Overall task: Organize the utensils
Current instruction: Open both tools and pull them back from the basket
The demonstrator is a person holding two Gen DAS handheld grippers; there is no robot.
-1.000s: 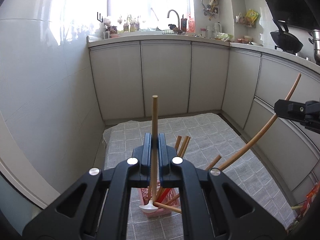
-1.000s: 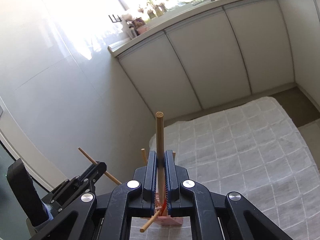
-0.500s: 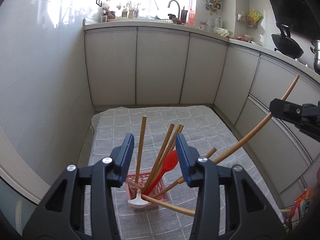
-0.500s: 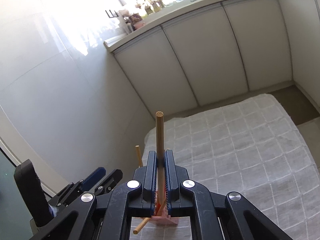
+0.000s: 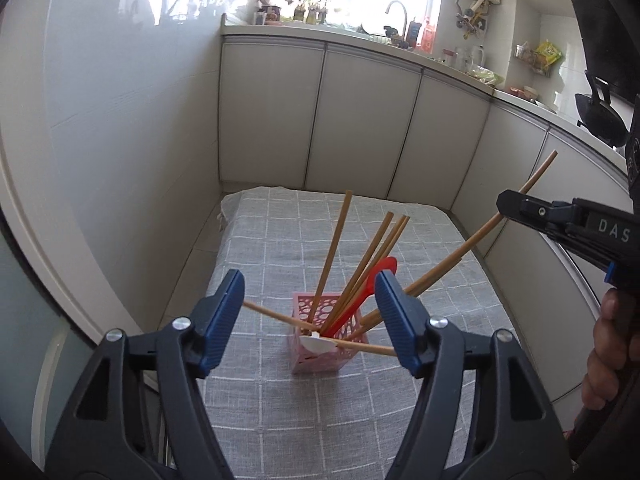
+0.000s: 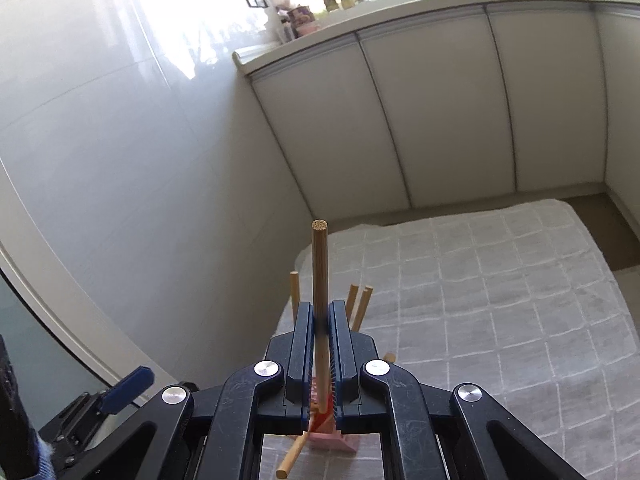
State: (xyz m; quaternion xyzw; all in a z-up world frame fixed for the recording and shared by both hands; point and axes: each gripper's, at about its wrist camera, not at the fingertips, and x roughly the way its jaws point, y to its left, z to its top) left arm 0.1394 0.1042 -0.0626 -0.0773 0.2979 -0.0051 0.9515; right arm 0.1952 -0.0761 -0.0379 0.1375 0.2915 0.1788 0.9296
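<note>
Tongs (image 5: 308, 296) hover above a grey checked cloth (image 5: 280, 412) beside white cabinets (image 5: 364, 120).

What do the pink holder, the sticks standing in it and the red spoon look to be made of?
Pink holder: likely moulded plastic, matt, walls pierced with round cut-outs. Sticks: probably bamboo or wood, unvarnished tan; the one in the right tongs shows a speckled fibrous end. Red spoon: looks like plastic, smooth, uniform colour, slight sheen.
</note>
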